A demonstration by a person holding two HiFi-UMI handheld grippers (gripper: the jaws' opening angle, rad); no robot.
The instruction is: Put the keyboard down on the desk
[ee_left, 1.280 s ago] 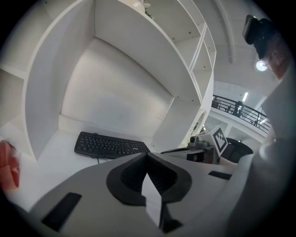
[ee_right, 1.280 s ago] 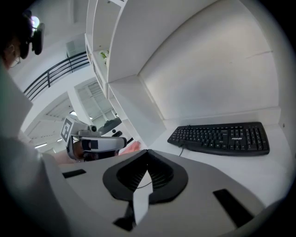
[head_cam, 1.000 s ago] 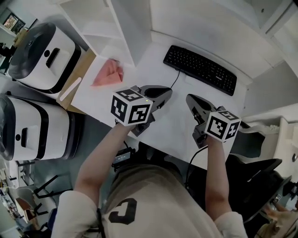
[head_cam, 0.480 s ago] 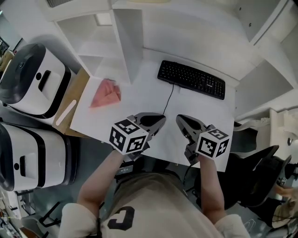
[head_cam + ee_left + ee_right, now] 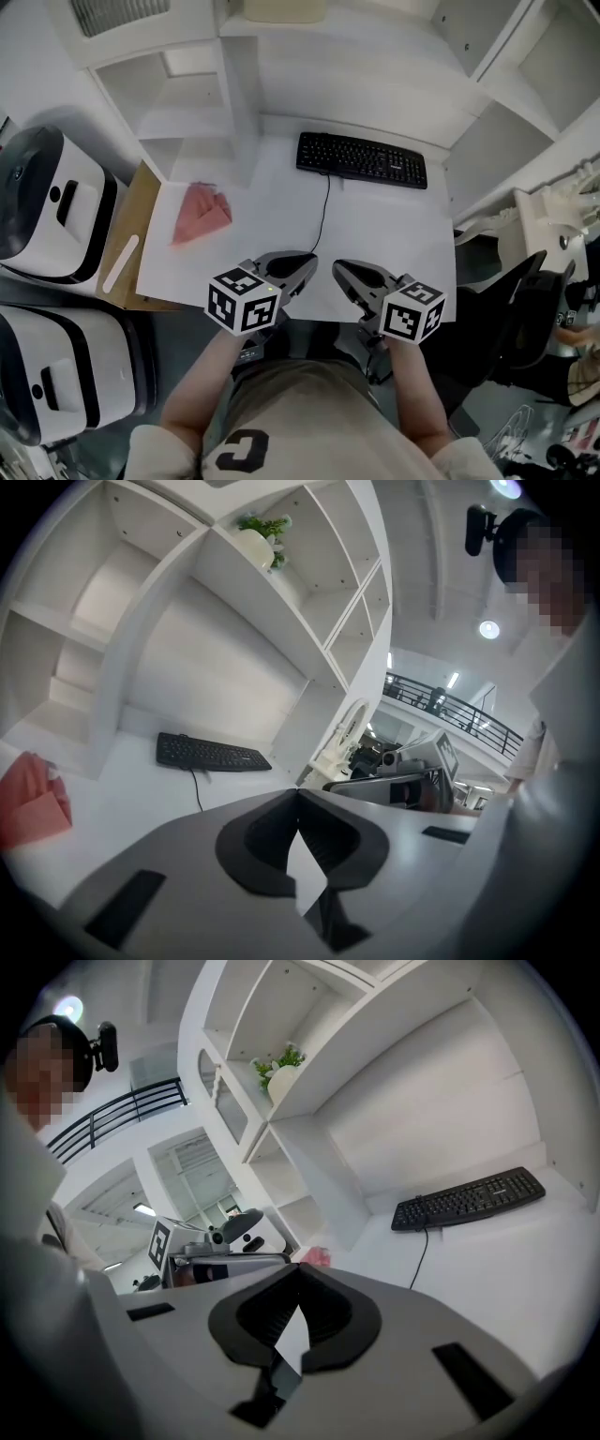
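Keyboard (image 5: 362, 160), read from the grippers outward. The left gripper (image 5: 302, 264) and right gripper (image 5: 343, 271), each pressed together on nothing, hang over the near edge of the table (image 5: 403, 244). The keyboard lies flat along the far edge, well apart and ahead. Its long axis runs crosswise to both grippers, and its cable (image 5: 325, 202) trails toward them. The right gripper appears slightly nearer.

Office-type lab: white desk (image 5: 384, 239) w/ keyboard (image 5: 361, 159), shelving (image 5: 187, 103), bulky machines (image 5: 47, 202).
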